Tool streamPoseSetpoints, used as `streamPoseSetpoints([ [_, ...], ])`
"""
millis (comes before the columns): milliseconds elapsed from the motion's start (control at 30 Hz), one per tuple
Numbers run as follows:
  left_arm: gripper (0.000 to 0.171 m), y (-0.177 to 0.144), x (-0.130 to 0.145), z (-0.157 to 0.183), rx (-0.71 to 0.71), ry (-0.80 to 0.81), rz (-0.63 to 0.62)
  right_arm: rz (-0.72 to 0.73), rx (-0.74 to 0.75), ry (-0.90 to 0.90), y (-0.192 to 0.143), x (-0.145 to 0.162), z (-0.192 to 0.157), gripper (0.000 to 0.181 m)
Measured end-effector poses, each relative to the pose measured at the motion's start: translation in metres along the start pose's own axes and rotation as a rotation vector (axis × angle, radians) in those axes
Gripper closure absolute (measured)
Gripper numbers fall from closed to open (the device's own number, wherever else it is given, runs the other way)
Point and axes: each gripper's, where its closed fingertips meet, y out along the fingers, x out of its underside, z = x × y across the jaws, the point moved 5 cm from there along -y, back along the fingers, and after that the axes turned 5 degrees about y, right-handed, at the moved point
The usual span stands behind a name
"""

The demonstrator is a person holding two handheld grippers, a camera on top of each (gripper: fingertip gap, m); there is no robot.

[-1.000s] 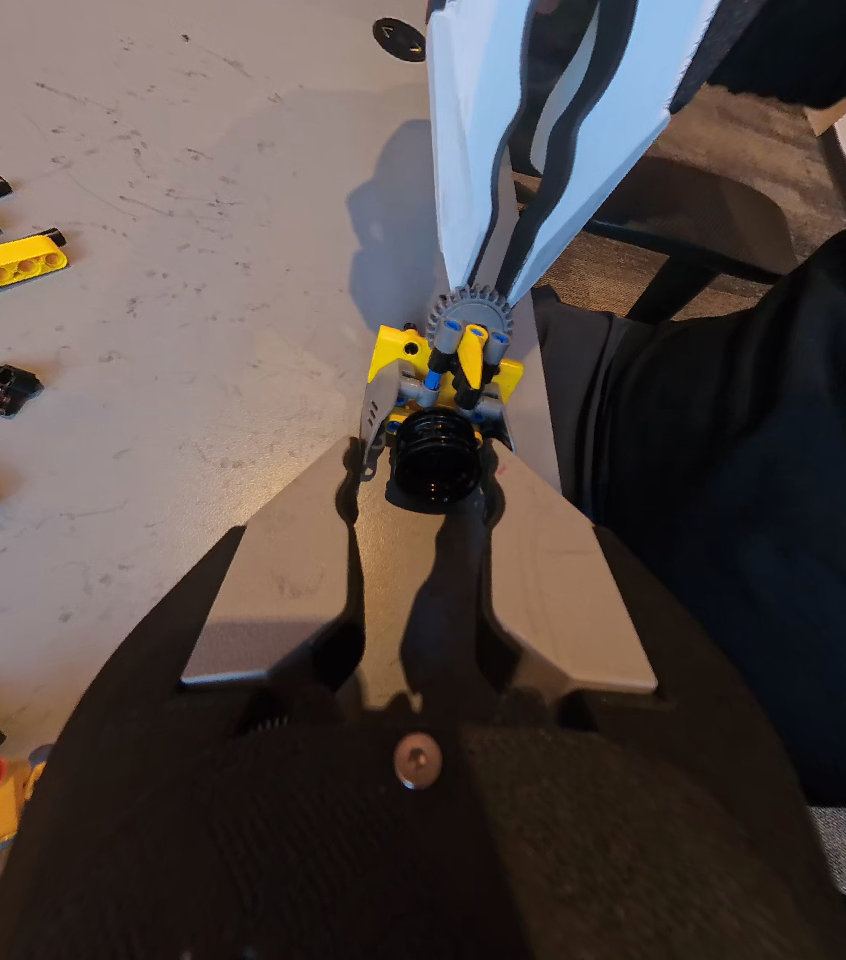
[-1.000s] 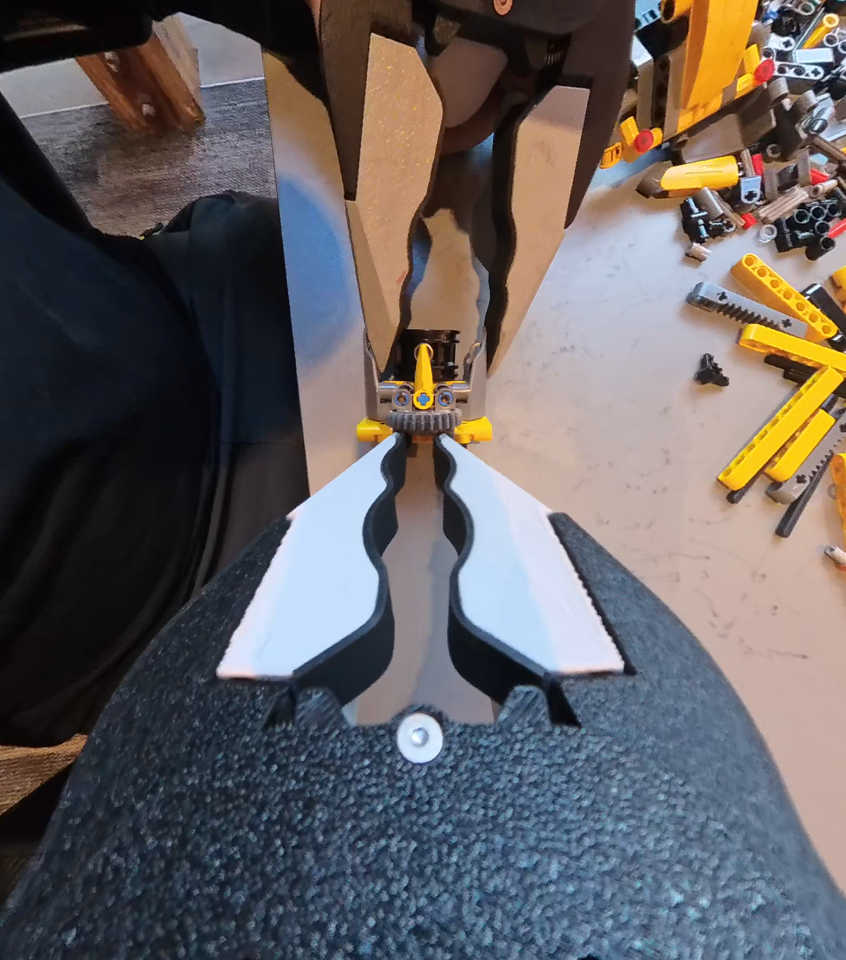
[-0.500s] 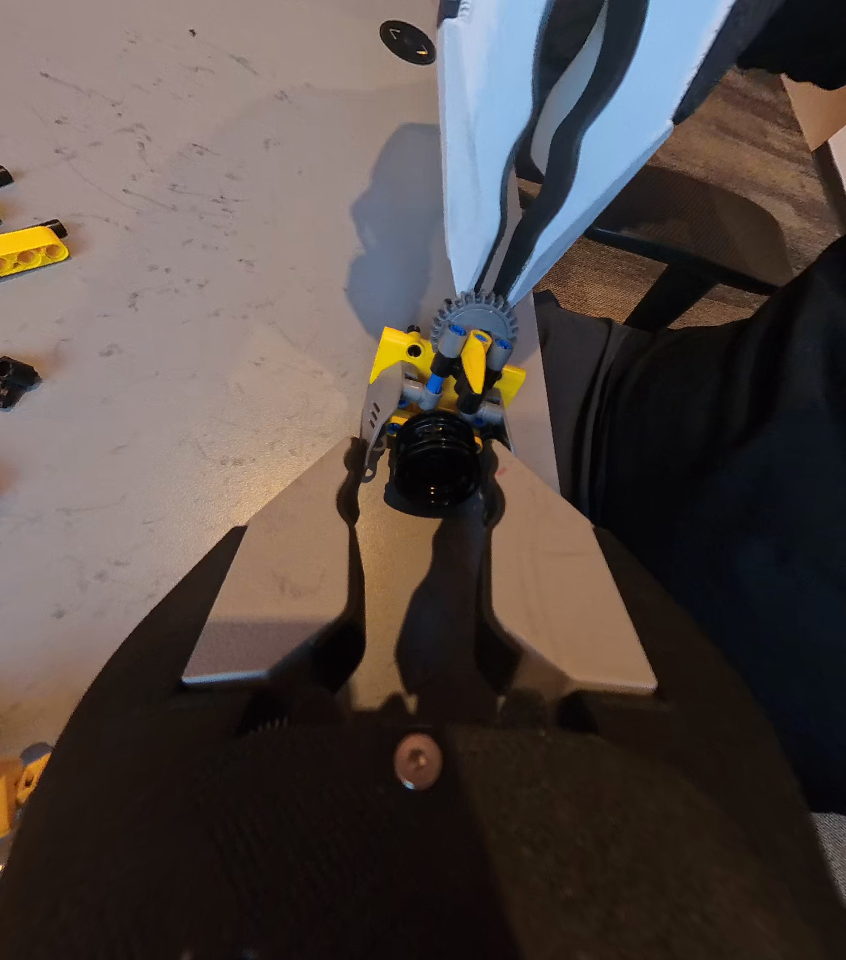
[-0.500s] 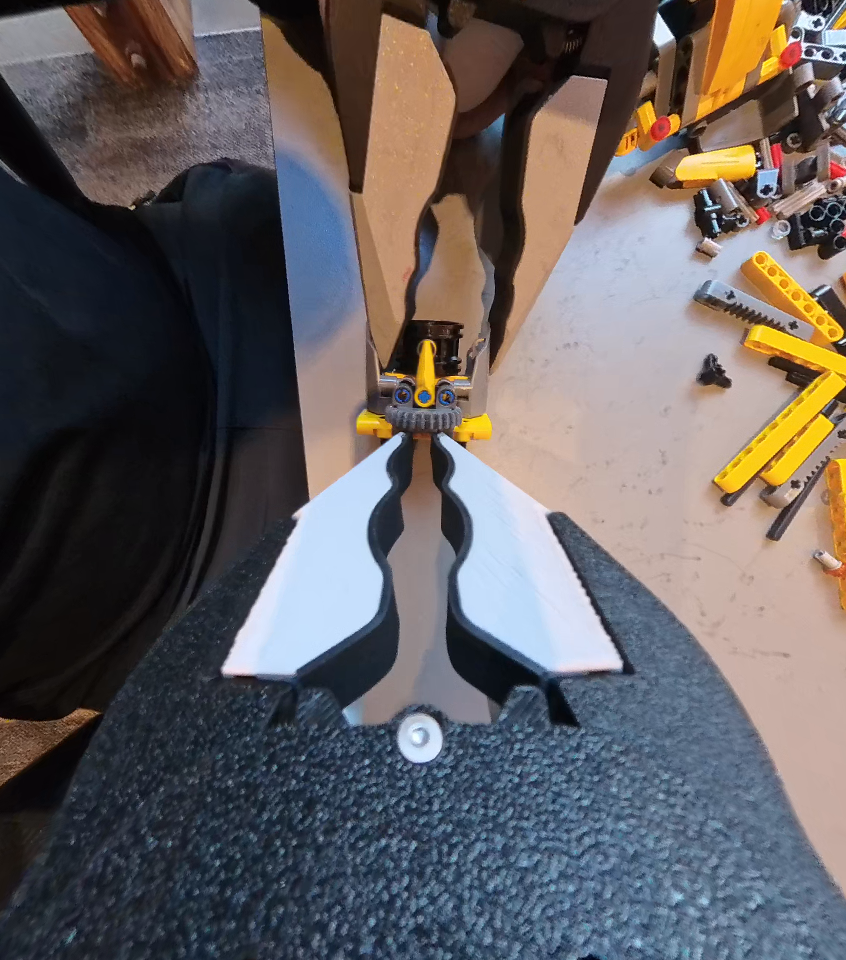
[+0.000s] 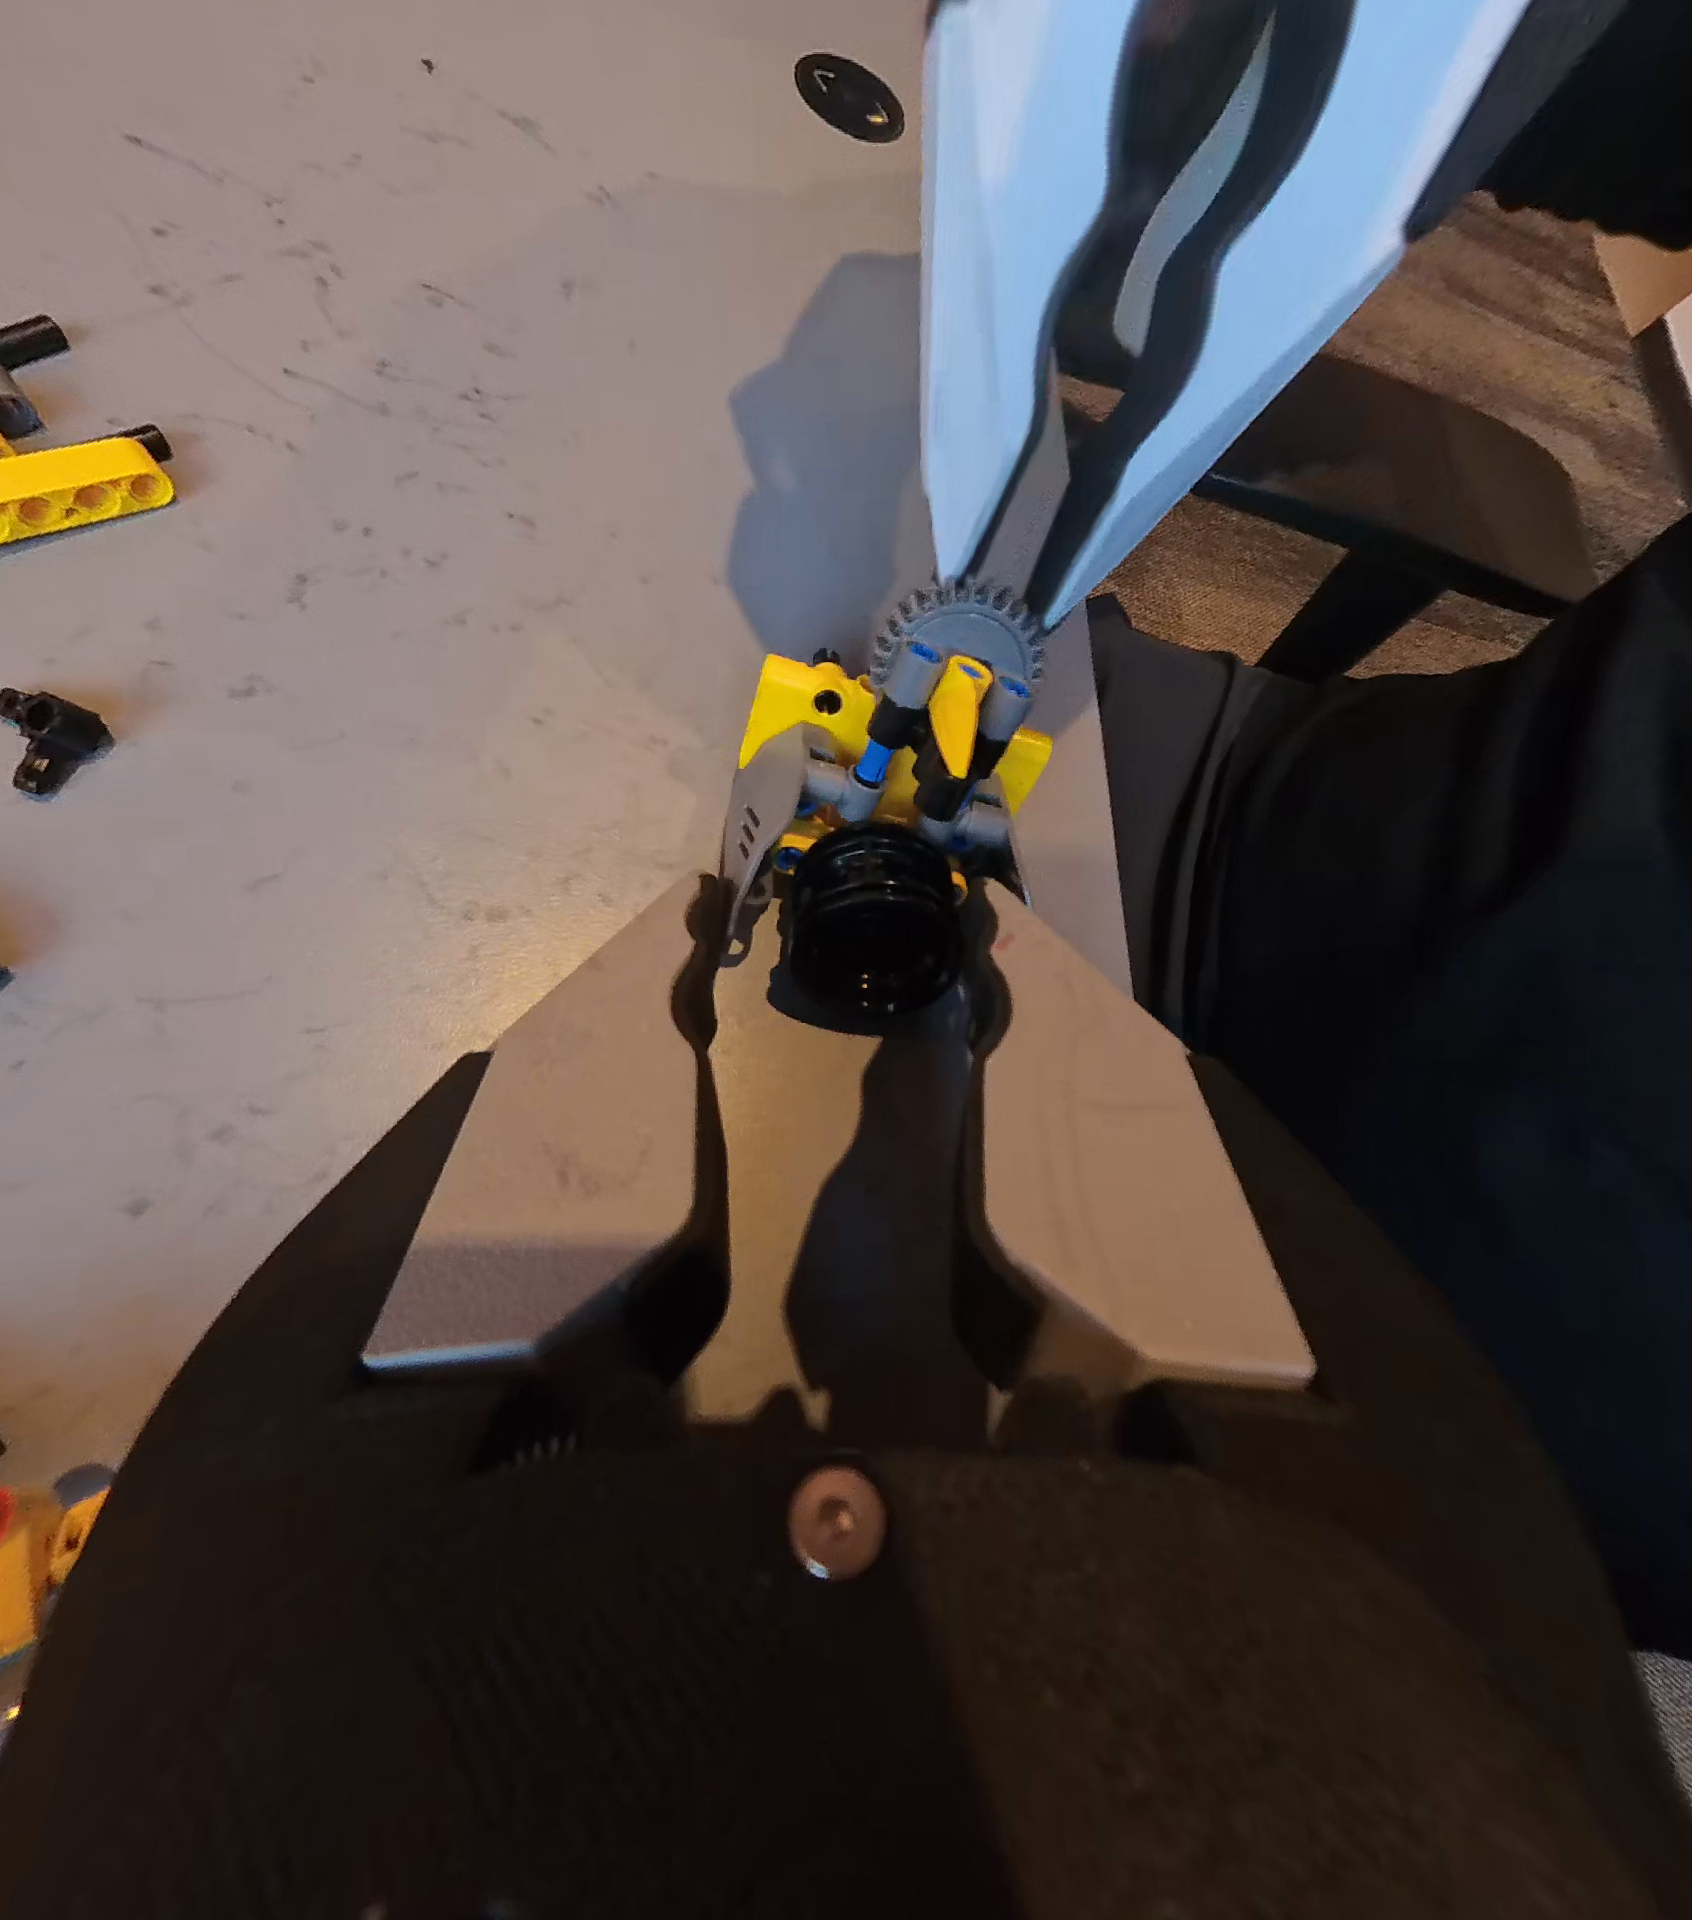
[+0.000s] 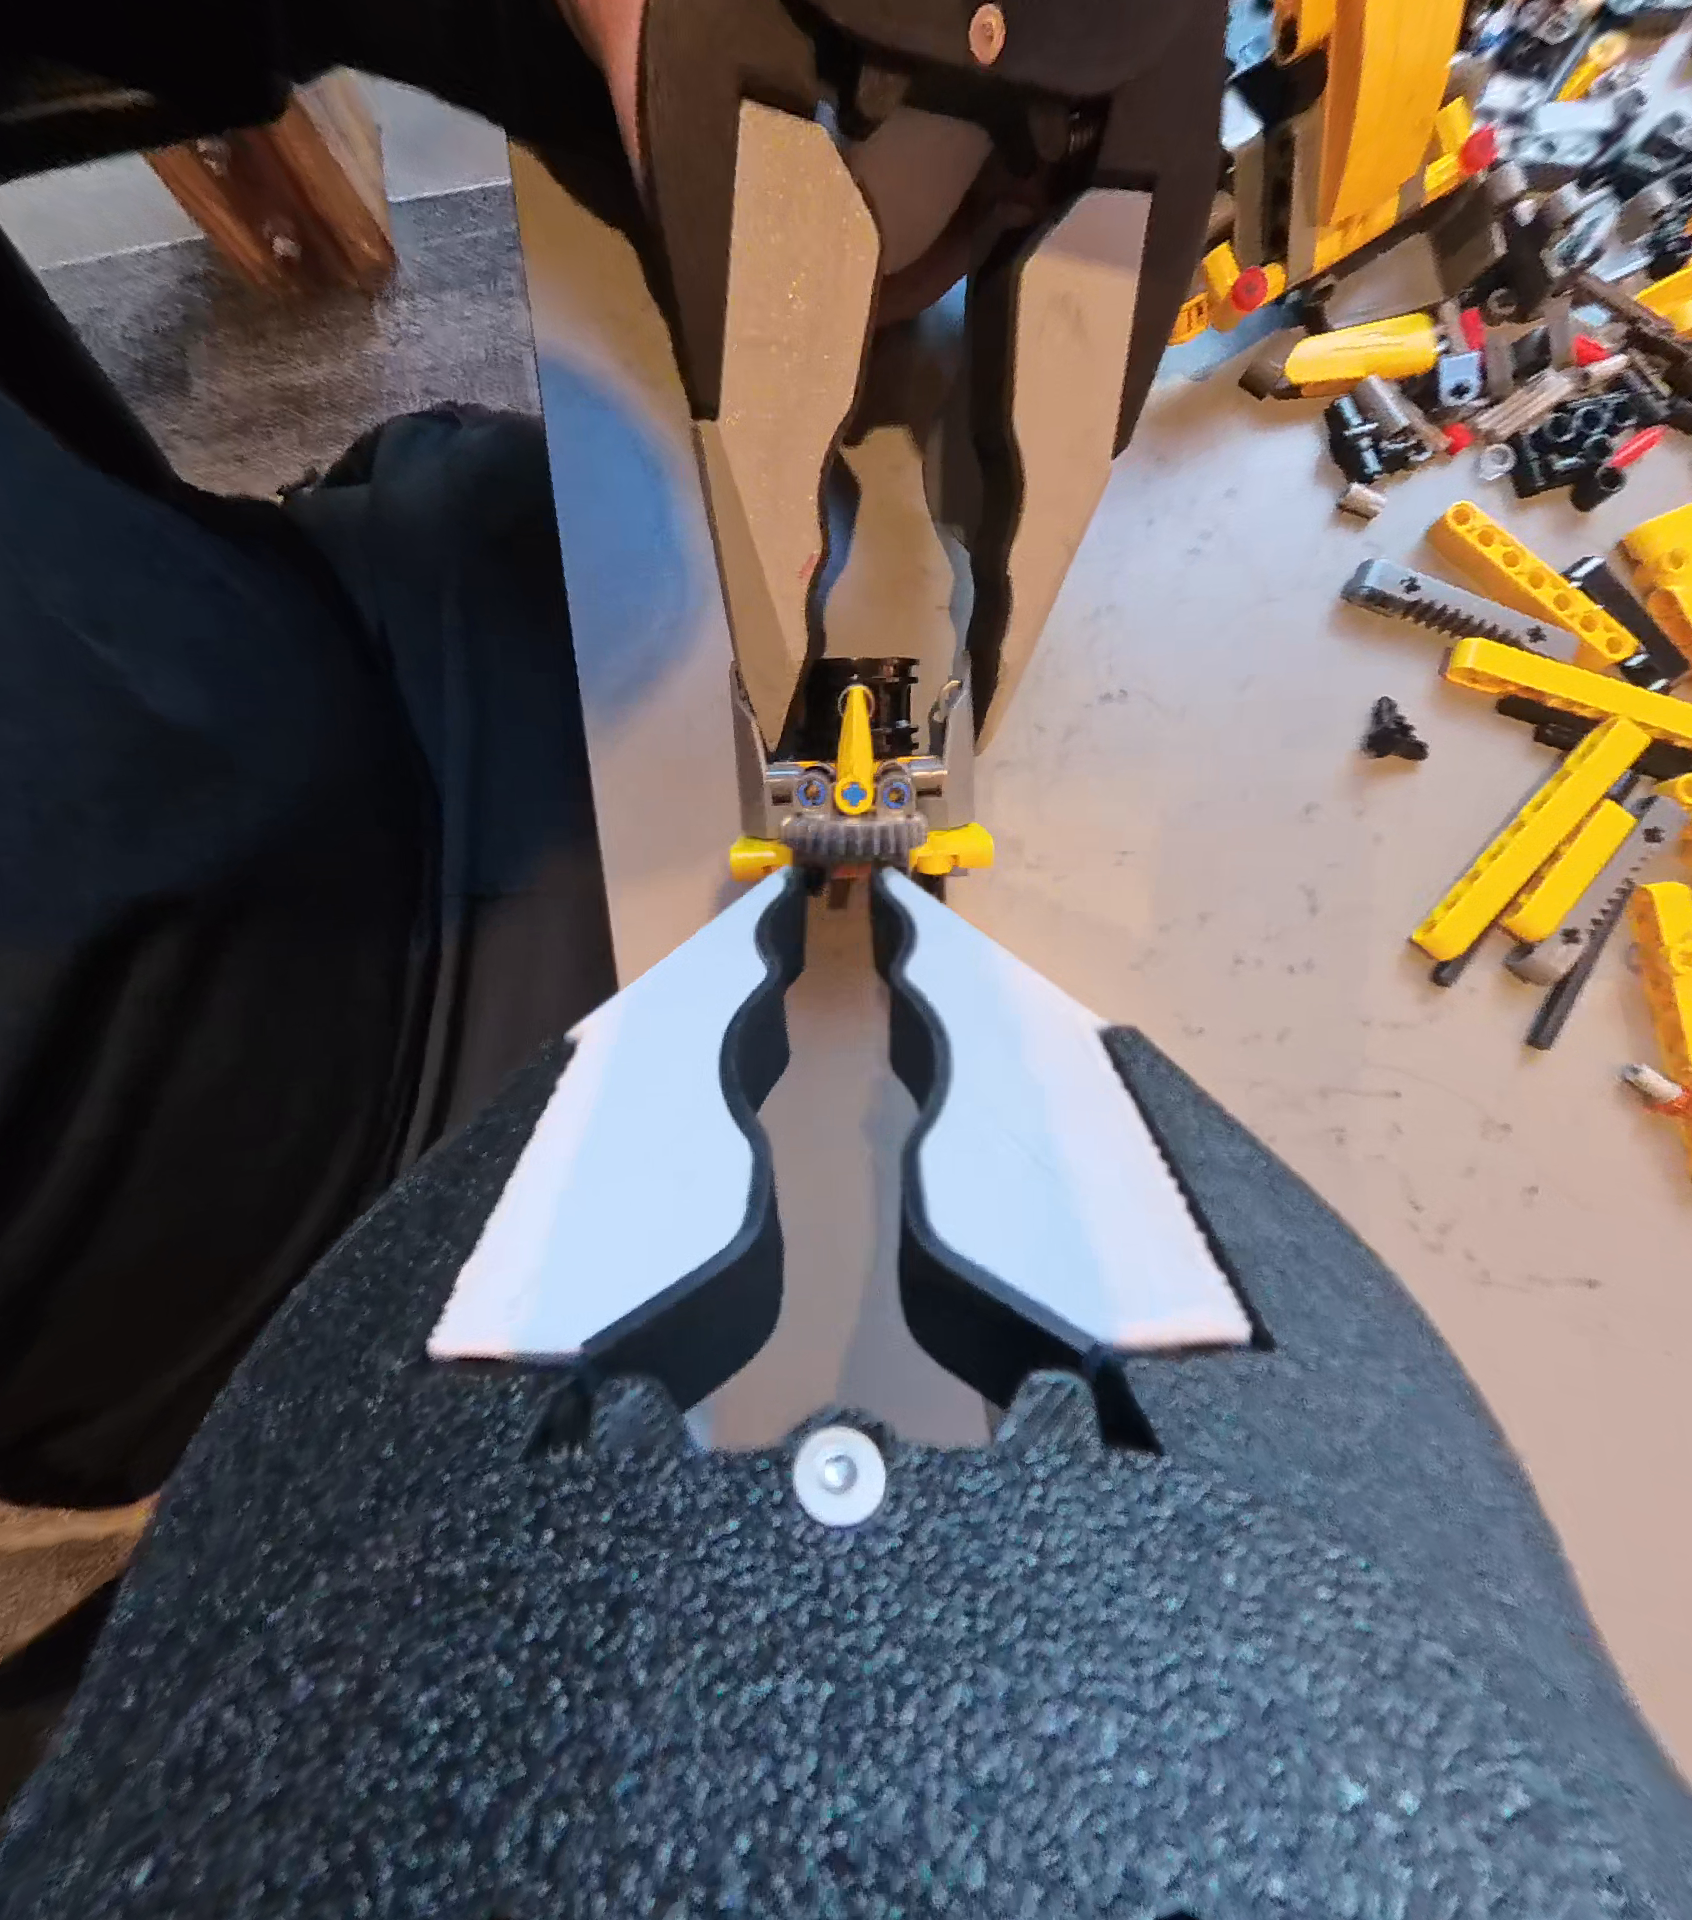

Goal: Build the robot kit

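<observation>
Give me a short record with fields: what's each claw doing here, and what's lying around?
Left gripper: shut on small brick assembly, at its black wheel
Right gripper: tips at the assembly's grey gear; grip unclear
Where: near the grey table edge
Nearby: loose yellow beams, small black connector
Also seen: a person's dark clothing

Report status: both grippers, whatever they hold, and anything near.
Left gripper shut on small brick assembly at table edge. Right gripper pinching its grey gear. Loose yellow beams lie clear, aside.
</observation>
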Motion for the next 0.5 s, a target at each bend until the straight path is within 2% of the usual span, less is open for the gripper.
streamPoseSetpoints([
  [133, 0.126, 0.001, 0.001, 0.000, 0.001, -0.002, 0.001, 0.066, 0.033, 0.036, -0.012, -0.005, 0.003, 0.156],
  [233, 0.126, 0.002, 0.000, 0.000, 0.005, -0.006, 0.002, 0.038, 0.056, 0.022, -0.003, -0.003, -0.002, 0.147],
  [367, 0.126, 0.002, -0.001, 0.002, 0.002, 0.003, 0.001, -0.048, 0.092, -0.009, 0.013, 0.004, 0.001, 0.152],
  [500, 0.126, 0.002, -0.002, 0.003, -0.004, 0.013, 0.001, -0.091, 0.085, -0.043, 0.013, 0.005, 0.000, 0.157],
])
